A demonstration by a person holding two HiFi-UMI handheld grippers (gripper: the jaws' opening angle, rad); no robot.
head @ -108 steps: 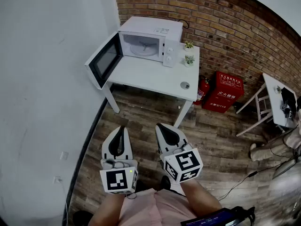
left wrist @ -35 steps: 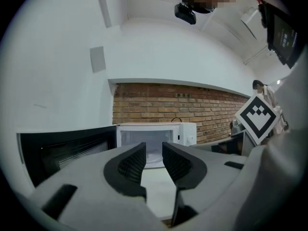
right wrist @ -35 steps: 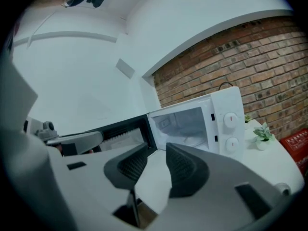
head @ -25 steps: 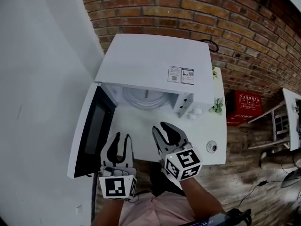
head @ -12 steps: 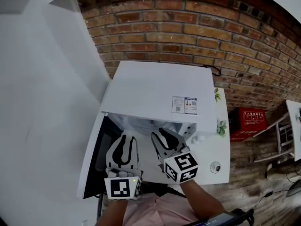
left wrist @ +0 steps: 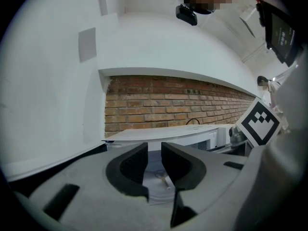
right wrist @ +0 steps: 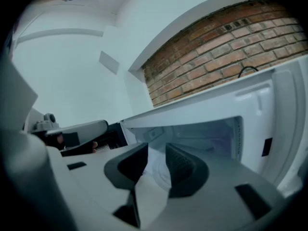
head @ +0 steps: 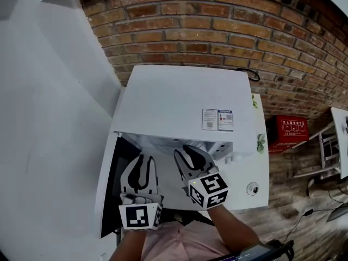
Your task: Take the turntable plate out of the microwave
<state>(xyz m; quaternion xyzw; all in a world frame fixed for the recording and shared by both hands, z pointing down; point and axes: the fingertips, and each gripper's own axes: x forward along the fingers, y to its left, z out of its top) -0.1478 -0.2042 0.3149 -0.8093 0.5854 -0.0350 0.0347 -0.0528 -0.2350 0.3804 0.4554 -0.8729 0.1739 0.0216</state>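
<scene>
The white microwave [head: 179,102] stands on a white table with its door [head: 110,189] swung open to the left. Its top hides the cavity in the head view. The glass turntable plate [left wrist: 161,181] lies flat on the cavity floor, seen beyond the gap of my left gripper [left wrist: 154,150]. A pale part of the plate [right wrist: 159,170] also shows past my right gripper [right wrist: 157,150]. Both grippers [head: 141,159] [head: 187,151] are side by side at the cavity mouth, pointing in. The left jaws are closing with nothing between them. The right jaws stand apart, also with nothing between them.
A brick wall [head: 217,31] rises behind the microwave and a white wall [head: 49,118] runs along the left. On the table [head: 261,197] to the right are a small plant [head: 260,141] and a round object [head: 252,188]. Red boxes [head: 292,130] sit on the wooden floor.
Both grippers have moved forward from in front of the table to the microwave's mouth. The cavity and plate have slid under the microwave's top in the head view.
</scene>
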